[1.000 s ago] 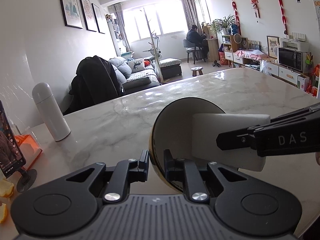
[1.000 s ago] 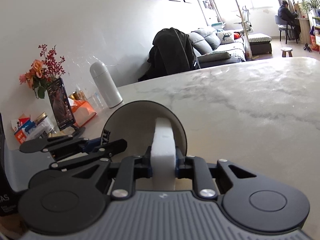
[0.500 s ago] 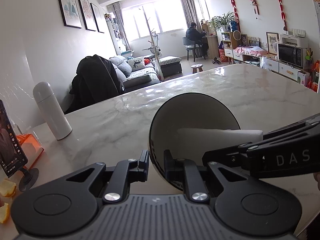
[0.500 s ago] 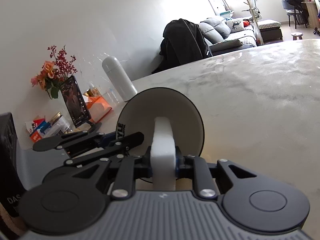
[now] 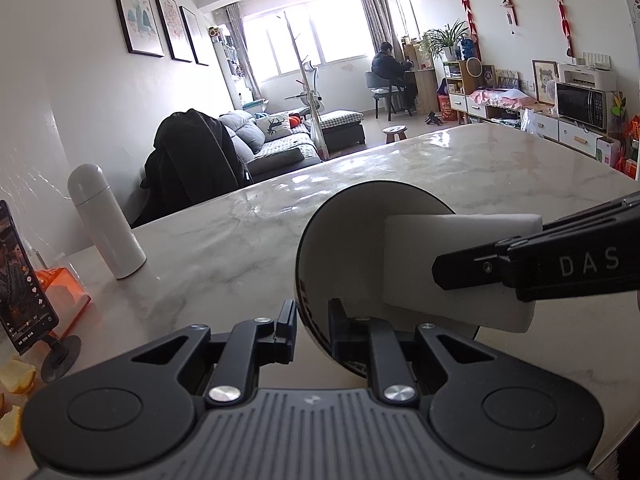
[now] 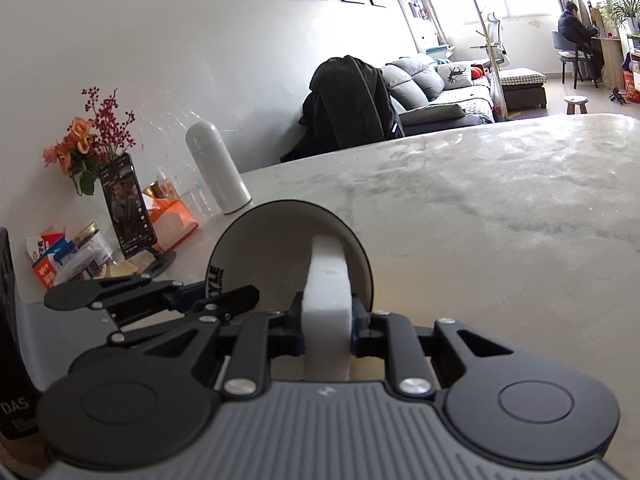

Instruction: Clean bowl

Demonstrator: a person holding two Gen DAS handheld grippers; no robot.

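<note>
A white bowl [image 5: 344,248] is held tipped on its side above the marble table [image 5: 224,248], its opening facing right. My left gripper [image 5: 313,320] is shut on the bowl's rim. My right gripper [image 6: 326,326] is shut on a white sponge block [image 6: 326,280], which is pushed into the bowl [image 6: 272,240] against its inner wall. In the left wrist view the sponge [image 5: 452,252] and the right gripper come in from the right. In the right wrist view the left gripper [image 6: 208,300] grips the rim at the lower left.
A white thermos [image 5: 106,220] stands at the table's left, near the wall. Beside it are an orange tissue box [image 5: 60,292], a phone on a stand [image 5: 20,280], orange peels [image 5: 16,376], a flower vase [image 6: 92,148] and snack packs [image 6: 52,260].
The sponge has shifted inside the bowl, down and then back up toward its upper wall. The bowl has tilted slightly in the left gripper. Both grips stay shut.
</note>
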